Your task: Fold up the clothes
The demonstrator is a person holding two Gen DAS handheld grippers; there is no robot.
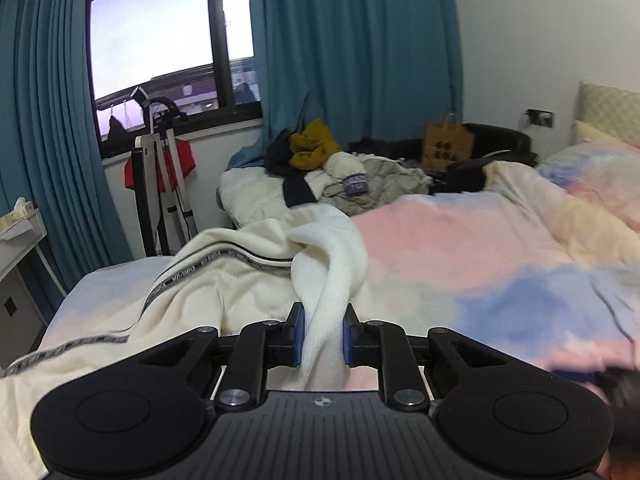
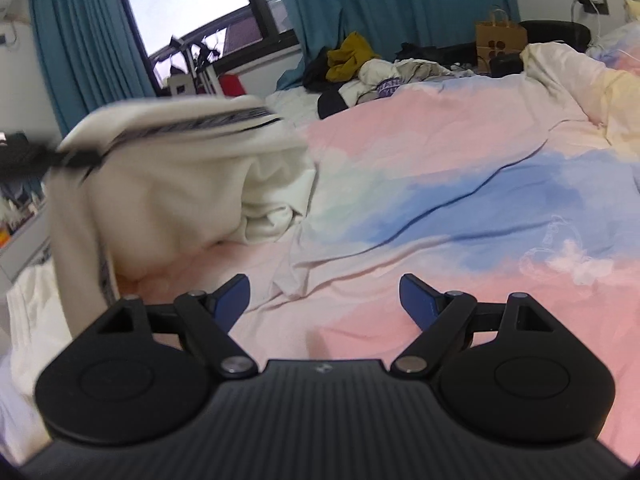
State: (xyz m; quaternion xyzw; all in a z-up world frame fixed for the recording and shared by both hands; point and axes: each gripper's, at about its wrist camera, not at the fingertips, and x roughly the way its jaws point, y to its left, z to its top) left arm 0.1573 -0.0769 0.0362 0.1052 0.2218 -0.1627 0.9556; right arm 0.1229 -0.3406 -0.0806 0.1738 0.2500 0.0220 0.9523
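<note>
Between the blue pads (image 1: 299,334) of the left gripper (image 1: 323,334) a strip of ribbed white knit is pinched, the two fingers pressed against it from either side; this strip is the edge of a cream garment (image 1: 208,276), which rises from the pads, arches up and drops away onto the bed; a dark patterned band (image 1: 224,258) runs across the cream cloth and again along its lower left edge. From the right wrist view the same garment (image 2: 176,188) shows blurred, lifted at the left of the picture over the quilt, its striped band (image 2: 224,118) at the top and the lower folds heaped on the bed.

The right gripper (image 2: 325,304) has its fingers (image 2: 232,300) spread wide with nothing between them, hanging over the bare quilt, well apart from the garment.

Under both lies a quilt (image 1: 460,248) in pink, blue and pale yellow, creased in long folds. Beyond its far edge sits a heap of other clothes (image 1: 340,176), a mustard-yellow piece (image 1: 314,146) on top, and near it a brown paper bag (image 1: 448,146). Teal curtains (image 1: 352,48) hang on each side of a dark-framed window (image 1: 156,40); a white stand with something red (image 1: 158,168) on it is below the sill.
</note>
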